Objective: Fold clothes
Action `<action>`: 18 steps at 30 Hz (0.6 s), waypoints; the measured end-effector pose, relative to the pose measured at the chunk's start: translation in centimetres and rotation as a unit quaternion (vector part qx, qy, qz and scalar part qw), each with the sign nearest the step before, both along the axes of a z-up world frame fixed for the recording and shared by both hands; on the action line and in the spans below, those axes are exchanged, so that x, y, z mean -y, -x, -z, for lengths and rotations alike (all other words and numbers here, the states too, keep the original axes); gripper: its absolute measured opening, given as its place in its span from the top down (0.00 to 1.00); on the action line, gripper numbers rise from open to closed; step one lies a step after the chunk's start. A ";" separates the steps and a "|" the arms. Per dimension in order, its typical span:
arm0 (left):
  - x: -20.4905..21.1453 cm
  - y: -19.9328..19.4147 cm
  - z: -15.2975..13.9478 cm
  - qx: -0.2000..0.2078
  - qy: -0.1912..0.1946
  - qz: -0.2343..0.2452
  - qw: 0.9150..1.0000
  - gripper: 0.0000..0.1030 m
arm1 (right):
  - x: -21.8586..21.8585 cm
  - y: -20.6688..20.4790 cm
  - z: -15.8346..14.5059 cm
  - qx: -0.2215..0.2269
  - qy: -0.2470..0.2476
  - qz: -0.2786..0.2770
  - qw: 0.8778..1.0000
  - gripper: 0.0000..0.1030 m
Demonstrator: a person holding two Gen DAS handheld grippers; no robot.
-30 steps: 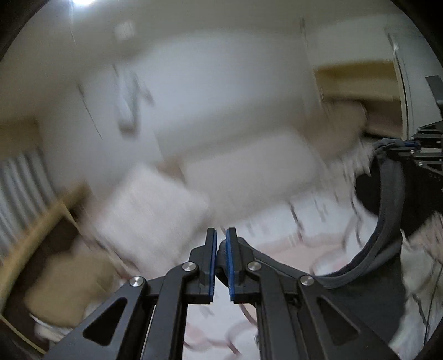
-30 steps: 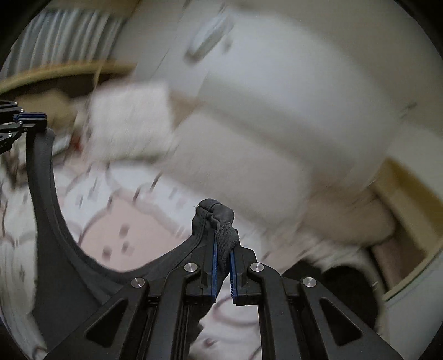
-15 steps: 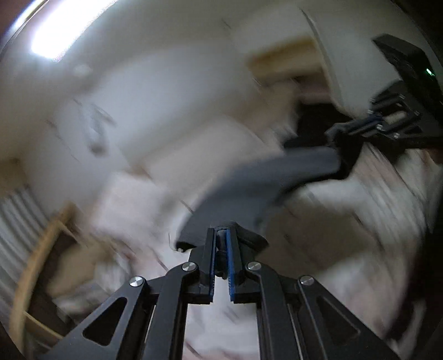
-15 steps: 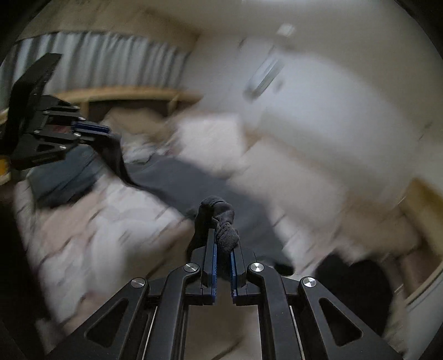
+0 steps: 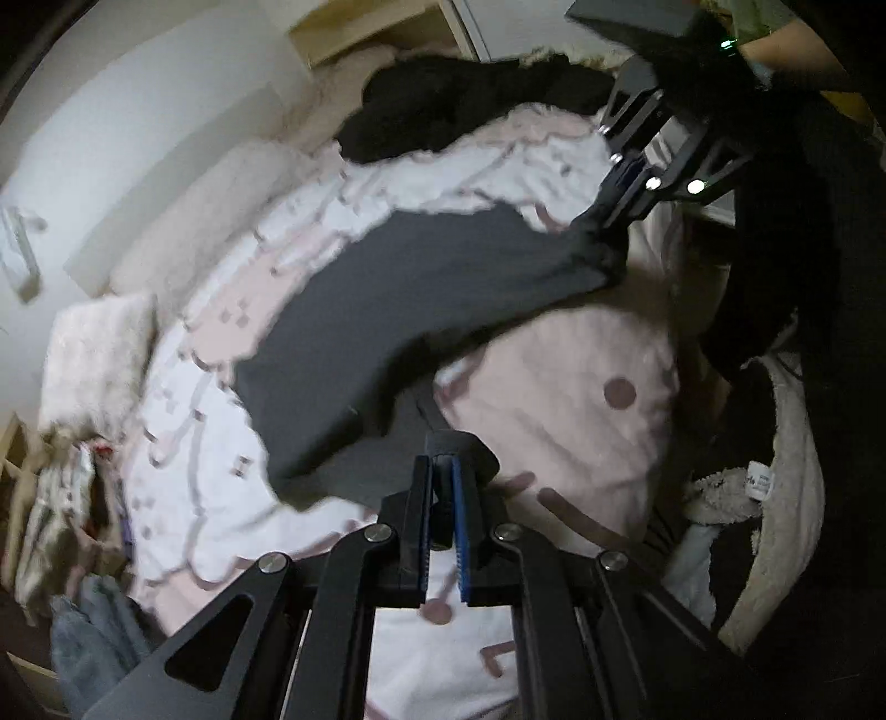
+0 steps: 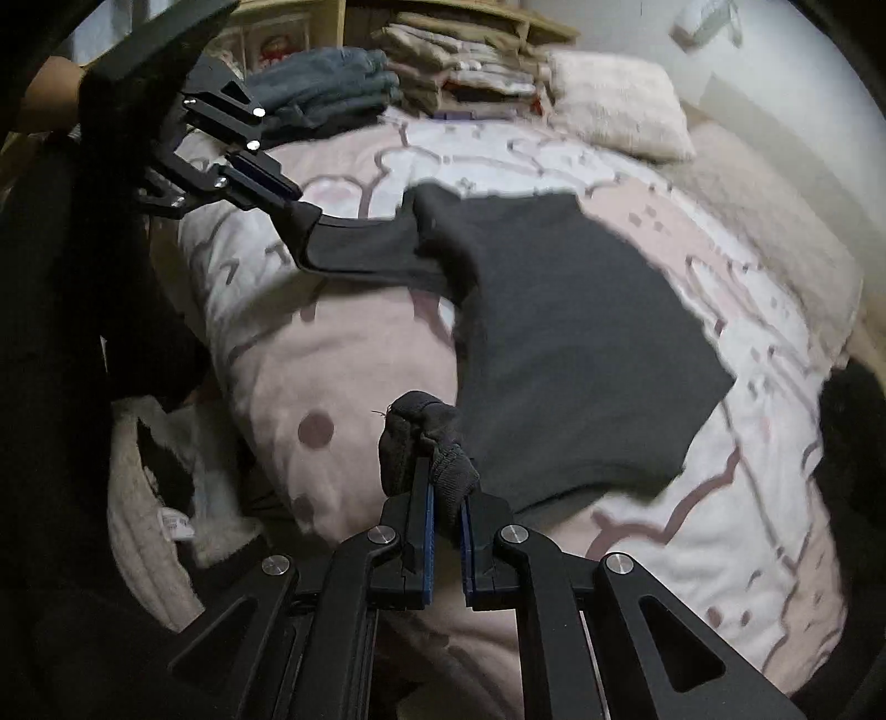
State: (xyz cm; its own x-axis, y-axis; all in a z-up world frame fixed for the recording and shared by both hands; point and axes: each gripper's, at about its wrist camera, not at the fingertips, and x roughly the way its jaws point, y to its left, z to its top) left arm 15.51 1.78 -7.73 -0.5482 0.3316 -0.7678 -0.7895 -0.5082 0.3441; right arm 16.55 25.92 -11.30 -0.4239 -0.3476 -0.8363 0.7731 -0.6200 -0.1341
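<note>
The dark garment (image 6: 581, 332), swung down from the air, now spreads over the bedspread (image 6: 747, 526).

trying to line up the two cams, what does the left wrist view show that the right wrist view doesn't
Only the left wrist view: a big black garment heaped at the far end of the bed, and a cream shelf beyond it.

Only the right wrist view: folded clothes stacked behind the bed next to folded blue jeans.

Both: the dark grey shirt spread on the pink and white blanket, the left tool and right tool each shut on a bunched edge of it, and a fluffy white pillow.
</note>
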 end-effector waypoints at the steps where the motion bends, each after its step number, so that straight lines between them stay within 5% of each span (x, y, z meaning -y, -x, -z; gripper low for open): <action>1: 0.2 -0.2 -1.0 -0.010 -0.005 -0.003 1.000 0.93 | 0.0 0.0 -0.6 -0.005 0.008 0.003 1.000 0.93; 4: 0.6 -1.7 -4.1 -0.033 -0.024 -0.017 0.999 0.93 | -0.9 0.8 -4.4 -0.027 0.044 0.020 0.998 0.93; 8: 0.8 -3.2 -5.1 -0.010 -0.004 0.010 1.000 0.93 | -1.1 0.3 -7.0 -0.027 0.010 -0.018 0.999 0.93; 13: -0.8 -4.8 0.3 0.068 0.052 0.064 0.994 0.93 | -0.6 -1.0 -4.2 0.036 -0.039 -0.083 0.995 0.93; 18: -3.1 -5.0 5.1 0.135 0.081 0.101 0.982 0.90 | 1.6 -2.7 1.1 0.029 -0.099 -0.119 0.988 0.93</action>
State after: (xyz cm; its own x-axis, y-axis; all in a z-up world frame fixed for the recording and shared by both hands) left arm 20.56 4.86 -12.78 -0.2528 0.2738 -0.9280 -0.9424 -0.2867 0.1721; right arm 19.28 24.33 -12.43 -0.2998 -0.2585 -0.9183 0.9035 -0.3861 -0.1862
